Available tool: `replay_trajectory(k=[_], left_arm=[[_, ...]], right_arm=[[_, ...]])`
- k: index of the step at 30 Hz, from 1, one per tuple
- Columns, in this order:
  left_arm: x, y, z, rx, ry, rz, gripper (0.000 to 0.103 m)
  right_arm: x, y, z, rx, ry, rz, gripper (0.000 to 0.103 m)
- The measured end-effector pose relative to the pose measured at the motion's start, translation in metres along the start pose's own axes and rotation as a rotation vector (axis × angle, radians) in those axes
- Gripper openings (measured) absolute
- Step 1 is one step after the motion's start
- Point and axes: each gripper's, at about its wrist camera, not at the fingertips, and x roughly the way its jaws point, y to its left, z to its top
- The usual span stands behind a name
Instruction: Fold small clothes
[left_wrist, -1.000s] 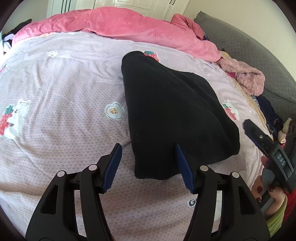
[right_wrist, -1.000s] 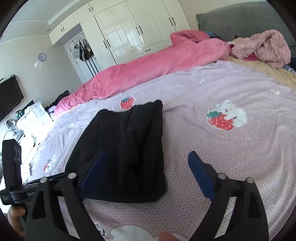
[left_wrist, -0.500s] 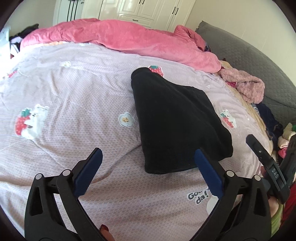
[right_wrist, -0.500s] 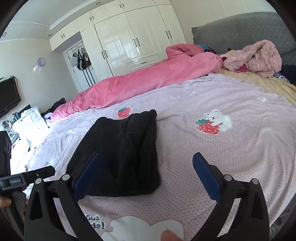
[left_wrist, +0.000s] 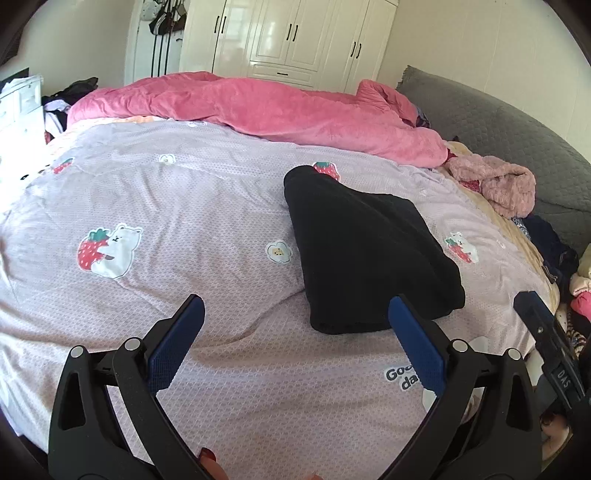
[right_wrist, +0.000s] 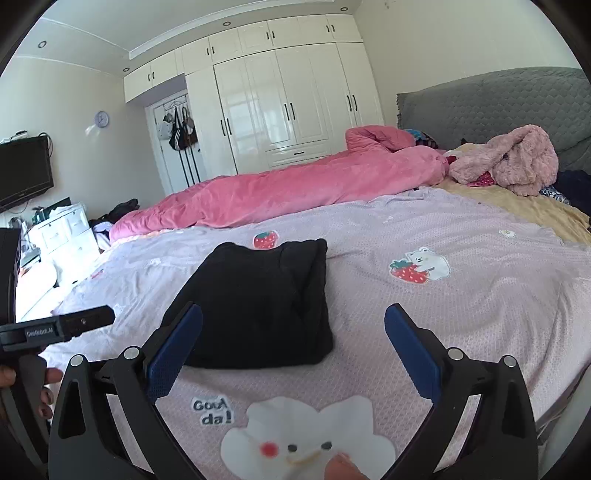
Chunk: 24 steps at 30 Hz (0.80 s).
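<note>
Black garment (left_wrist: 365, 254), strawberry-bear lilac sheet (left_wrist: 184, 206), pink duvet (left_wrist: 258, 107)

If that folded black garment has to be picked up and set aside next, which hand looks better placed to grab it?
Probably the left. The black garment has its near corner right beside the left gripper's open fingers. The right gripper, also open, mostly faces bare lilac bedspread, with the garment off towards its left finger.

Place: a home bedroom.
Bed: lilac cartoon-print sheet (right_wrist: 461, 332) fills the lower frame, pink duvet (right_wrist: 288, 188) across the middle.
Storage: white wardrobe (right_wrist: 280, 107) at upper centre.
Wall: television (right_wrist: 24, 170) at far left, small clock (right_wrist: 101, 119) above it.
</note>
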Motion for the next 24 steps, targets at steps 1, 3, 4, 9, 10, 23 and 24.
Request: replay_trajectory(k=[1,3,4,9,10,23,24], left_arm=[[-0.002,0.001,-0.001,0.000,-0.004,0.000,0.094],[-0.006,0.001,-0.004,0.006,-0.006,0.000,0.094],[-0.009,0.001,-0.006,0.014,-0.005,0.001,0.094],[-0.016,-0.001,-0.017,0.036,0.002,0.016,0.094],[-0.018,0.000,-0.020,0.038,0.004,0.019,0.094],[-0.022,0.006,-0.052,0.028,0.039,0.039,0.094],[-0.020,0.006,-0.054,0.028,0.045,0.037,0.094]], right_arm=[[-0.003,0.003,-0.003,-0.010,0.009,-0.016,0.098],[-0.005,0.005,-0.007,-0.020,0.024,-0.042,0.099],[-0.005,0.006,-0.009,-0.022,0.034,-0.044,0.099],[-0.008,0.011,-0.022,-0.039,0.092,-0.062,0.099],[-0.009,0.012,-0.024,-0.043,0.103,-0.060,0.099],[-0.022,0.018,-0.050,-0.051,0.190,-0.090,0.099],[-0.021,0.018,-0.052,-0.053,0.199,-0.100,0.099]])
